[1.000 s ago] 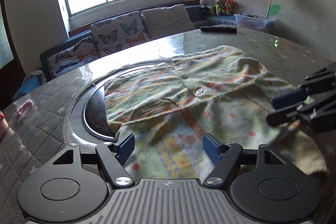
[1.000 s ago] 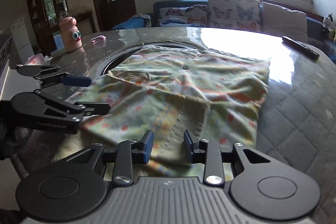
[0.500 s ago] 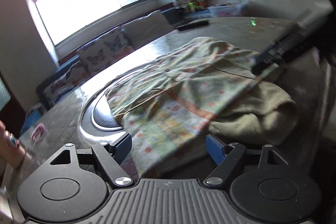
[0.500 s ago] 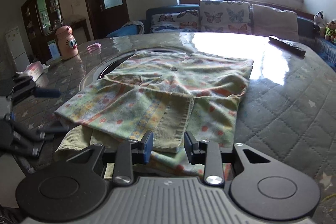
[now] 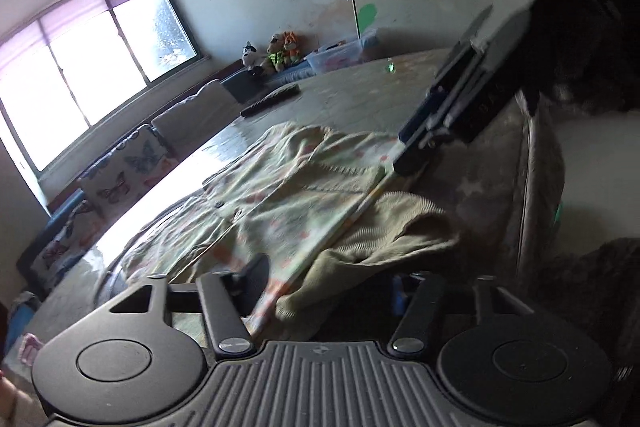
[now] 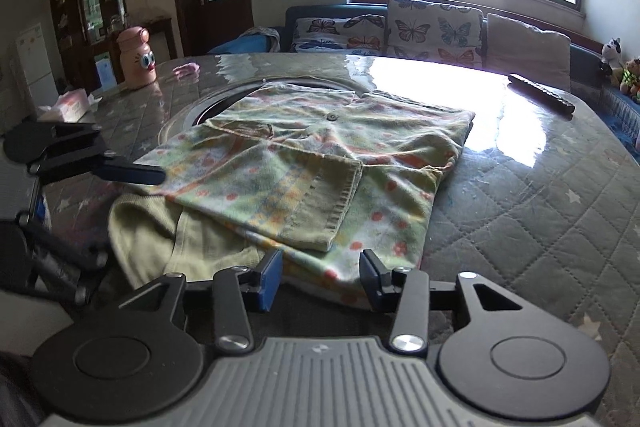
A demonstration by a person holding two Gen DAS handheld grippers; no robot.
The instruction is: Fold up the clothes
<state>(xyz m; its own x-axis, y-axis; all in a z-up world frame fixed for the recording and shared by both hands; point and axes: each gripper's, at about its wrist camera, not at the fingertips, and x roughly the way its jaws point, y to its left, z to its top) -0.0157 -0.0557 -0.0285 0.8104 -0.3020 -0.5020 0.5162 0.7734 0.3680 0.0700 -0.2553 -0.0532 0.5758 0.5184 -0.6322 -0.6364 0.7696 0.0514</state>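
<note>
A green-and-yellow flowered knit cardigan (image 6: 320,155) lies folded on the quilted table (image 6: 520,227), its plain beige inner side (image 6: 152,239) showing at the near left corner. My right gripper (image 6: 322,277) sits at the near hem. Its jaws are opening, and the hem lies between the pads without being pressed. In the left wrist view the right gripper (image 5: 412,147) touches the cardigan's (image 5: 280,199) far edge. My left gripper (image 5: 326,287) is rolled over at the beige corner (image 5: 380,235). Its jaws are closing, with the corner between them but loose. The right wrist view shows the left gripper (image 6: 132,217) from the side.
A round dark inset (image 6: 208,111) in the table lies under the cardigan's far end. A black remote (image 6: 540,95) lies at the back right. A pink bottle (image 6: 138,61), a tissue box (image 6: 66,105) and a small pink item (image 6: 186,69) stand back left. A cushioned sofa (image 6: 400,27) lies beyond.
The cardigan has settled flat from a lifted, bunched state. My left gripper rolled, slid to the beige corner and narrowed its jaws. My right gripper drew back to the hem and widened.
</note>
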